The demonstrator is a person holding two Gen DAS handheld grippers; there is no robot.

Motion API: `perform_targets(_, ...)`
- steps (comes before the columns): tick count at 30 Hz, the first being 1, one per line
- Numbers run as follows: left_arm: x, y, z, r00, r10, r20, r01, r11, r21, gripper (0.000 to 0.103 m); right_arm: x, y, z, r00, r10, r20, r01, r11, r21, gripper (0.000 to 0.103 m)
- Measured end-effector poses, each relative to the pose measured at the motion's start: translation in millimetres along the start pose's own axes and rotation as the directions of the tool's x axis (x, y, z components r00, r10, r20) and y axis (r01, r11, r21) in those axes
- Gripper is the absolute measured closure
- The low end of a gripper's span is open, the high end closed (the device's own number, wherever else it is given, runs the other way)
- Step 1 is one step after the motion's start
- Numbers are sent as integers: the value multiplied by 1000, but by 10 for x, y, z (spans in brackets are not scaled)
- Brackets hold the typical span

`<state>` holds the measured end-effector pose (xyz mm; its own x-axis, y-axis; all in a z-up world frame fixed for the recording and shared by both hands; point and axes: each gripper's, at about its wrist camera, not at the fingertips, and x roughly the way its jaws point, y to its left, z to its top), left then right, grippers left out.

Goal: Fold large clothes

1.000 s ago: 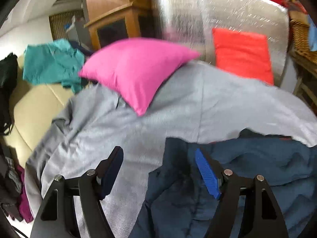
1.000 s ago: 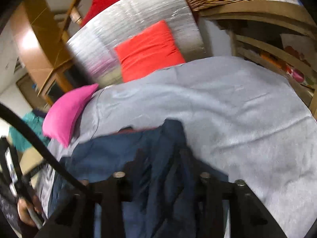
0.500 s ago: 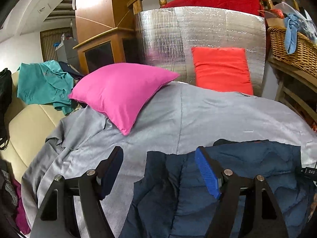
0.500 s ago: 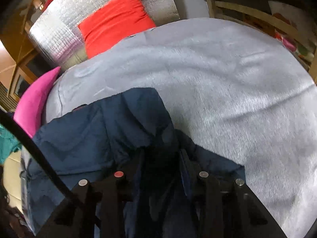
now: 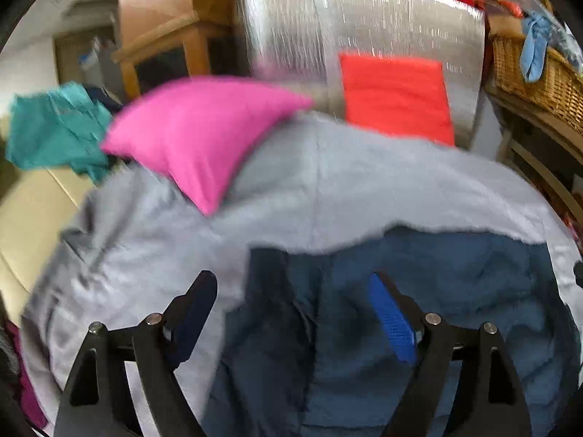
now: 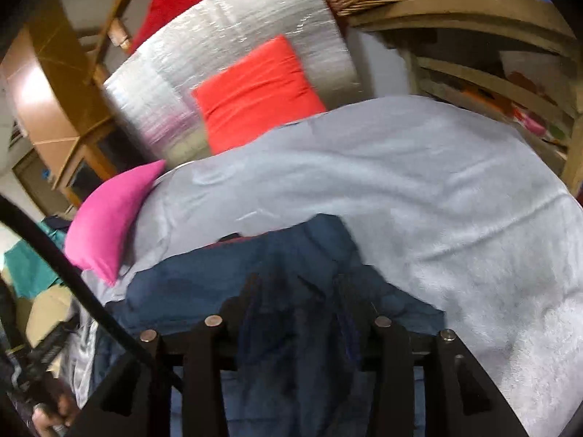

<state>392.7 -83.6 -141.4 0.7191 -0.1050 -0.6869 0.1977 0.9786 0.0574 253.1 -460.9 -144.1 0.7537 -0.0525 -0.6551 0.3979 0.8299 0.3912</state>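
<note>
A navy blue garment (image 5: 437, 291) lies rumpled on a grey sheet (image 5: 328, 182) that covers the bed. My left gripper (image 5: 291, 280) hovers over the garment's left edge; its jaws are opening wide and the pads press on nothing. One finger hangs over the sheet, the blue-padded finger (image 5: 390, 320) over the navy cloth. In the right wrist view the garment (image 6: 189, 284) bunches up in a ridge between the fingers of my right gripper (image 6: 297, 280). Those jaws are opening, and the fold still fills the gap between them.
A pink pillow (image 5: 196, 134) lies at the sheet's far left and a red cushion (image 5: 393, 98) leans on a silver foil panel (image 5: 328, 29). Wicker basket (image 5: 539, 73) and wooden shelves stand at right, a teal garment (image 5: 51, 127) on the beige sofa (image 5: 29, 211) at left. A hand (image 6: 47, 415) and black cable (image 6: 54, 255) show at lower left.
The navy garment now lies spread wider under the left gripper. The right gripper dipped close to the bed, then drew back, and its fingers stand slightly further apart around the fold.
</note>
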Motion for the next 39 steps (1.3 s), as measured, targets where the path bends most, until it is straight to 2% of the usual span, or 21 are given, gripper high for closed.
perform_targets(3,312,-13,-81,991,-1,-134,2,1000,3,17,197,82,-1,999,-1,-49,1,1000,-7,56)
perform_targets(5,504,-17,-147,980,23,-197,-22,1000,7,17,432,51,-20,995,-37,-97,37,999,5,56)
perform_targets(7,647,-11,-205,971,50,-235,-48,999,14,17,709,-95,-54,986,-70,-154,78,996,46,56)
perform_targets(8,707,-15,-226,966,52,-255,-48,999,19,15,792,-172,-74,984,-52,-170,65,995,75,55)
perform_targets(10,777,-23,-249,960,50,-277,-46,999,21,13,829,-248,-69,988,-33,-150,50,993,110,56)
perform_targets(14,790,-4,-244,956,51,-290,-48,999,19,12,754,-212,-58,985,-44,-167,60,994,96,55)
perform_targets(18,656,45,-217,965,54,-258,-51,999,17,12,474,-242,-113,992,32,-122,-17,992,128,49)
perform_targets(25,408,225,-202,979,51,-198,-57,998,-23,12,95,-115,-303,992,94,-89,-89,994,60,48)
perform_targets(27,453,243,-227,973,78,-216,-81,997,-4,12,127,-90,-371,990,71,-121,-67,997,37,48)
perform_targets(29,627,247,-311,955,101,-279,-98,995,26,12,295,-105,-436,982,44,-184,-39,999,28,48)
perform_targets(31,738,263,-380,944,79,-321,-76,997,21,12,315,-101,-448,981,36,-189,-32,999,22,48)
perform_targets(33,694,321,-347,945,54,-323,-60,998,-8,12,263,-89,-415,980,36,-196,-32,999,23,48)
perform_targets(36,565,424,-295,956,21,-292,-37,998,-51,12,85,-173,-372,984,82,-157,-75,996,55,45)
perform_targets(38,460,506,-282,961,13,-275,-35,996,-77,12,-123,-274,-376,990,96,-103,-89,993,75,36)
perform_targets(39,422,529,-280,964,7,-265,-30,996,-84,12,-209,-324,-377,992,99,-81,-93,992,80,36)
